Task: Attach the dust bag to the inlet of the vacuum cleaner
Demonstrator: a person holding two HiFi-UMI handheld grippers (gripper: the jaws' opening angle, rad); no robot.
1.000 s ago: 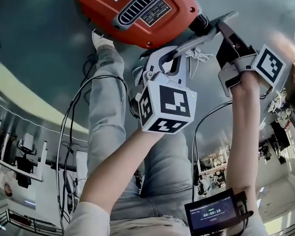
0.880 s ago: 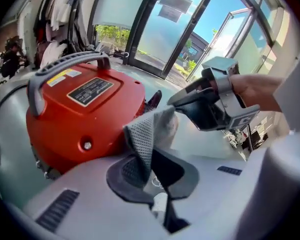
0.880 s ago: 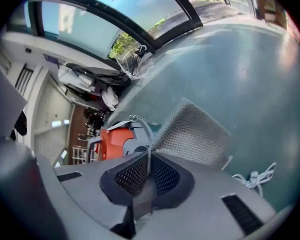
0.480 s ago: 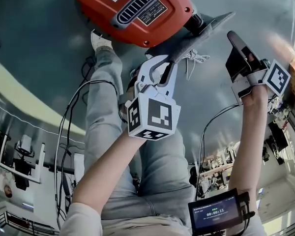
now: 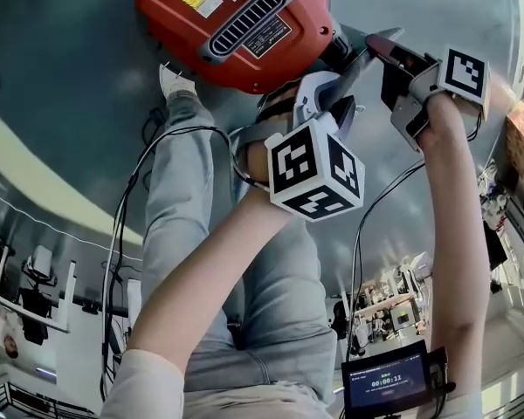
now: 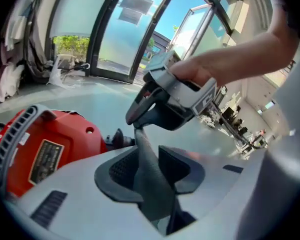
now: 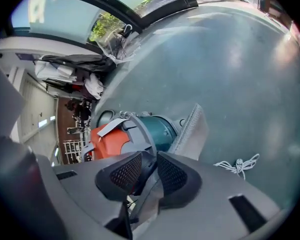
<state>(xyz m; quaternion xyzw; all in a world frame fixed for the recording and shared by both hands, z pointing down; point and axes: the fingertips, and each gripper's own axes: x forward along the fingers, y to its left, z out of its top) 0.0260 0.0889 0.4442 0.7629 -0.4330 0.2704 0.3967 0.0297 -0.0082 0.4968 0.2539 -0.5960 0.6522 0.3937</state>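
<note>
The red vacuum cleaner [image 5: 236,24] lies on the grey floor, its black inlet neck [image 5: 339,51] towards the grippers. The grey dust bag [image 5: 356,59] runs as a narrow strip from beside that neck to my right gripper [image 5: 386,55]. My left gripper [image 5: 327,94] sits just below the neck. In the left gripper view the bag [image 6: 150,176] passes between the spread pads and rises to the right gripper [image 6: 170,99]; these jaws have just been opening. In the right gripper view the jaws [image 7: 149,171] have also just been opening, with bag fabric [image 7: 192,129] between and beyond them.
The person's jeans-clad legs and a white shoe [image 5: 176,81] are under the arms. Black cables [image 5: 122,225] trail over the floor at the left. A white drawstring [image 7: 237,165] lies on the floor. A small timer screen [image 5: 389,378] is at the bottom right.
The left gripper has rolled and moved up and right, close to the vacuum's neck. The right gripper swung out, then came back in to the bag's end. Both pairs of jaws have widened.
</note>
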